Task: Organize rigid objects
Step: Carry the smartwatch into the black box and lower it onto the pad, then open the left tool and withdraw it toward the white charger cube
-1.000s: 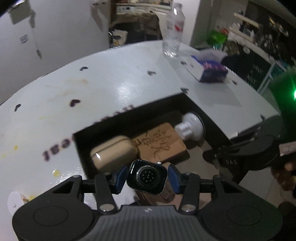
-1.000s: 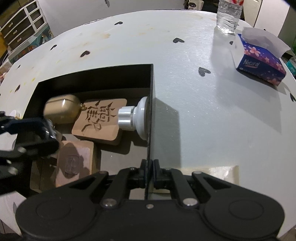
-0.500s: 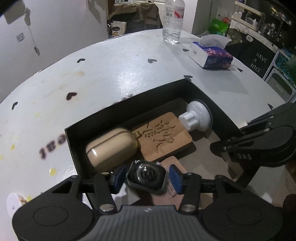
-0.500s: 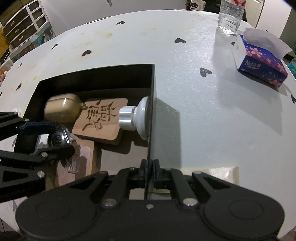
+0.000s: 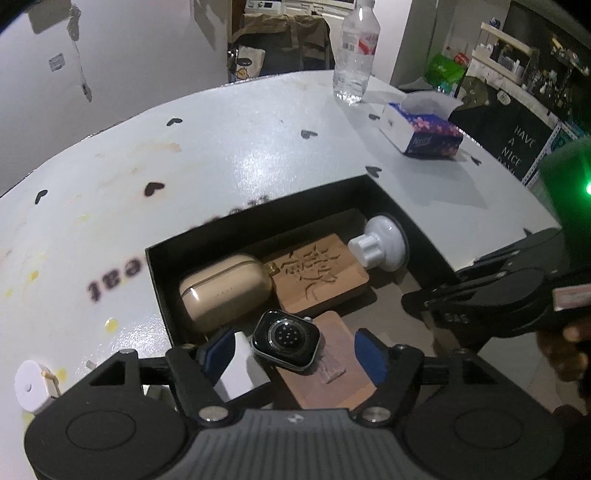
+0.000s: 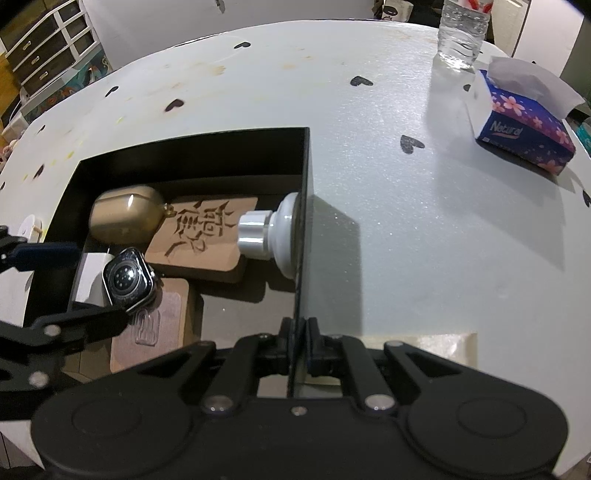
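A black open box (image 5: 258, 221) (image 6: 303, 206) sits on the white round table. Inside lie a beige earbud case (image 5: 225, 291) (image 6: 125, 214), a carved wooden plaque (image 5: 321, 275) (image 6: 203, 232), a white knob (image 5: 380, 245) (image 6: 269, 232), a plain wooden block (image 5: 332, 369) (image 6: 159, 328) and a white piece (image 5: 240, 365). A black watch body (image 5: 286, 339) (image 6: 127, 278) rests back-up on the block. My left gripper (image 5: 295, 356) is open around the watch, its blue pads apart from it. My right gripper (image 6: 297, 341) is shut on the box's right wall.
A water bottle (image 5: 356, 48) (image 6: 461, 29) and a blue tissue box (image 5: 421, 129) (image 6: 524, 125) stand at the far right of the table (image 5: 221, 155). A small white disc (image 5: 31, 380) lies at the near left. Shelves and drawers surround the table.
My left gripper lowered the watch body into the box, opened and let it go; the watch now rests on the wooden block. The right gripper has kept its hold on the box wall.
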{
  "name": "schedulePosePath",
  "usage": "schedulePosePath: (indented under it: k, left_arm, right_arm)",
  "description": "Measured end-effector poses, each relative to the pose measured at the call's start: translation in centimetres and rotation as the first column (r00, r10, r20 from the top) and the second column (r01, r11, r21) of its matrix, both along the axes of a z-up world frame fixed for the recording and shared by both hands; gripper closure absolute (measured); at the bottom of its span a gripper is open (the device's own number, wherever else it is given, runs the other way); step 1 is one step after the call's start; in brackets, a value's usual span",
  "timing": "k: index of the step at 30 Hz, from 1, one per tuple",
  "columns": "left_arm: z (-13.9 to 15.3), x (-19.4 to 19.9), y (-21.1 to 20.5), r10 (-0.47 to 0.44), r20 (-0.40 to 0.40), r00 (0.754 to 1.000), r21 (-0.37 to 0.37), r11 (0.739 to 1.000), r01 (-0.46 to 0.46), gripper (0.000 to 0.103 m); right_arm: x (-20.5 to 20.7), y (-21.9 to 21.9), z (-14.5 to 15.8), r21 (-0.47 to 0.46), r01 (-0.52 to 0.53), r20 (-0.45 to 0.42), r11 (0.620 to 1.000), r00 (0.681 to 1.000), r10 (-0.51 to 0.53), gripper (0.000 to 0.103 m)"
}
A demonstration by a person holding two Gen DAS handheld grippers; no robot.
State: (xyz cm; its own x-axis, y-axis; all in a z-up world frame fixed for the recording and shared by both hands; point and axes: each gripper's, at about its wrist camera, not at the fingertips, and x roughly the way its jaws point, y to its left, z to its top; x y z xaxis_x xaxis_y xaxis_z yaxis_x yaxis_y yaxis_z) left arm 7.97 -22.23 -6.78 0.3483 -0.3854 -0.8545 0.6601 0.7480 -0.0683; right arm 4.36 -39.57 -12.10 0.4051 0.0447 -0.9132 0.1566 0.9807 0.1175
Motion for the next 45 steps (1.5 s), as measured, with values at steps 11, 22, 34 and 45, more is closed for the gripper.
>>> schedulePosePath:
  k: [11, 22, 34, 45]
  left_arm:
    - [3.0, -2.0, 1.2, 0.061, 0.005, 0.998, -0.067, 0.996, -0.061, 0.023]
    - [3.3, -3.9, 2.3, 0.154, -0.007, 0.988, -0.078, 0.985, -0.154, 0.003]
    - [3.4, -5.2, 3.4, 0.273, 0.012, 0.962, -0.073, 0.96, -0.271, 0.0]
    - [2.9, -4.4, 8.2, 0.472, 0.033, 0.881, -0.089, 0.879, -0.468, 0.0]
  right_arm:
    - [0.1, 0.2, 0.0, -0.001, -0.014, 0.005, 1.0, 1.0, 0.014, 0.096]
    - [0.0, -0.1, 0.0, 0.006, -0.04, 0.008, 0.999, 0.999, 0.04, 0.095]
    - [0.0, -0.4, 0.0, 0.015, -0.084, 0.015, 0.996, 0.996, 0.084, 0.093]
    - [0.0, -0.5, -0.1, 0.02, -0.101, 0.015, 0.995, 0.995, 0.101, 0.092]
